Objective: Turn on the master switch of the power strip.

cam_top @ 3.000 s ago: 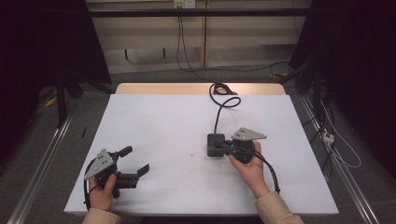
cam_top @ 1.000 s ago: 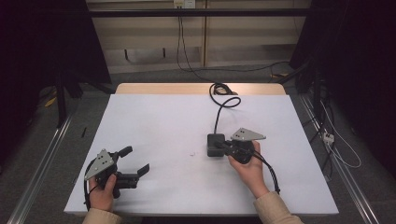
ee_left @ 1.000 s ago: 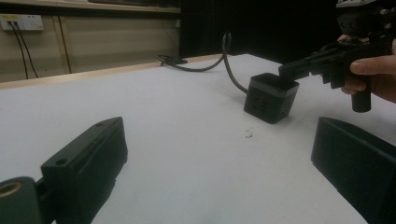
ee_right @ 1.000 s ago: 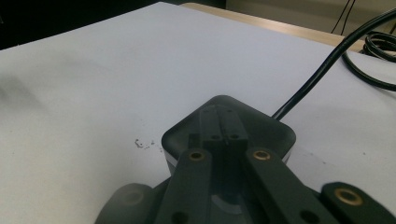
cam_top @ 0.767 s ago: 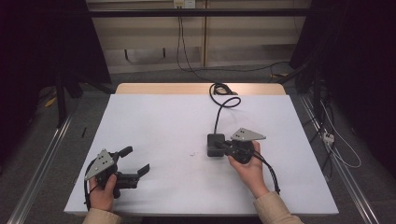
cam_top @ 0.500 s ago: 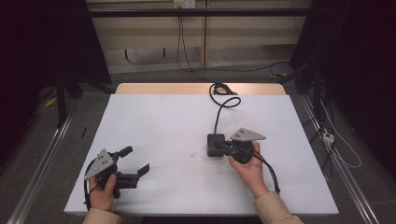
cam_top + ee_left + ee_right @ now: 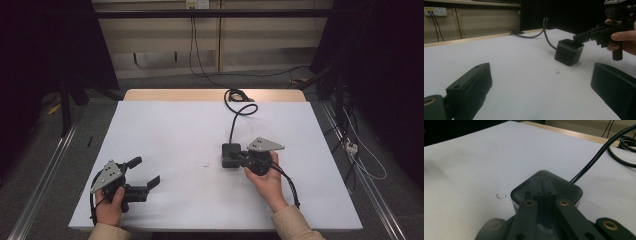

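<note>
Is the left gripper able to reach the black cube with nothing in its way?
Probably yes. Bare white table lies between the open left gripper and the black cube. But the shut right gripper rests on the cube's top, so only its sides look free.

A: From where does the high view look?
B: From above the near edge, forward and down on the white table (image 7: 200,130).
A: And the gripper views?
B: Low and close; both share the black cube-shaped socket block (image 7: 569,52), centre-right and lower centre.
</note>
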Tool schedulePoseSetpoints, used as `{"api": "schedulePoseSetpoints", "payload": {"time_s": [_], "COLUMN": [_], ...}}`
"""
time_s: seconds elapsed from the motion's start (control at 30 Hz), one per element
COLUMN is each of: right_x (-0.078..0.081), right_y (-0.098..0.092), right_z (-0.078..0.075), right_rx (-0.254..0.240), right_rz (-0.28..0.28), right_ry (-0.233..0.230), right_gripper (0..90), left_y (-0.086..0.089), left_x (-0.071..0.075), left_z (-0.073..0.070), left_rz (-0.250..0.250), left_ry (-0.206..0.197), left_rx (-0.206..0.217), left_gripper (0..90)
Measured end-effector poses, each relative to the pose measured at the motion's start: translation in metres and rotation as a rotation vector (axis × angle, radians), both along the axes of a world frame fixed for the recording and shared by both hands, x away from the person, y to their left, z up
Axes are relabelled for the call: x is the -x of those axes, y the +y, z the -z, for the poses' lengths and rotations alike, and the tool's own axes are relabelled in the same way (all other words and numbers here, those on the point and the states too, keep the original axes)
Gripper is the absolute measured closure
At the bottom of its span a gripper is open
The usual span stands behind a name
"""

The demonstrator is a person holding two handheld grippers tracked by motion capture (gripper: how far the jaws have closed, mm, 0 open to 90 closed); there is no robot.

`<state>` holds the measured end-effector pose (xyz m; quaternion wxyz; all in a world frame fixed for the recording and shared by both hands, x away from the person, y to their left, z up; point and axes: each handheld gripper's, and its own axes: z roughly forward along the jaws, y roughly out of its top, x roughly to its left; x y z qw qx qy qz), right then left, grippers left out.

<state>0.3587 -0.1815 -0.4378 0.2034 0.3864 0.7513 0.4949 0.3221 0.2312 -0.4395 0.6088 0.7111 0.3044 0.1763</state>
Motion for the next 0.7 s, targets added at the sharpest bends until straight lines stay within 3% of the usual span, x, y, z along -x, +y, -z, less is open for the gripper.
{"api": "schedulePoseSetpoints", "payload": {"time_s": [0.3,0.53,0.7], "right_x": [0.001,-0.0011,-0.0012], "right_y": [0.0001,-0.0023,-0.0021], "right_z": [0.0009,0.0015,-0.0002], "right_rx": [-0.011,-0.053,-0.043], "right_rz": [0.011,0.012,0.005], "right_ry": [-0.002,0.025,0.017], "right_gripper": [90.0,90.0,90.0], "left_y": [0.0004,0.0002,-0.0002], "left_x": [-0.0002,-0.0012,-0.0013], "left_z": [-0.0006,-0.0006,-0.0007], "left_rz": [0.003,0.009,0.005], "left_ry": [-0.002,-0.008,-0.006], "left_rx": [-0.005,-0.01,-0.003], "left_gripper": [3.2,3.2,3.2]}}
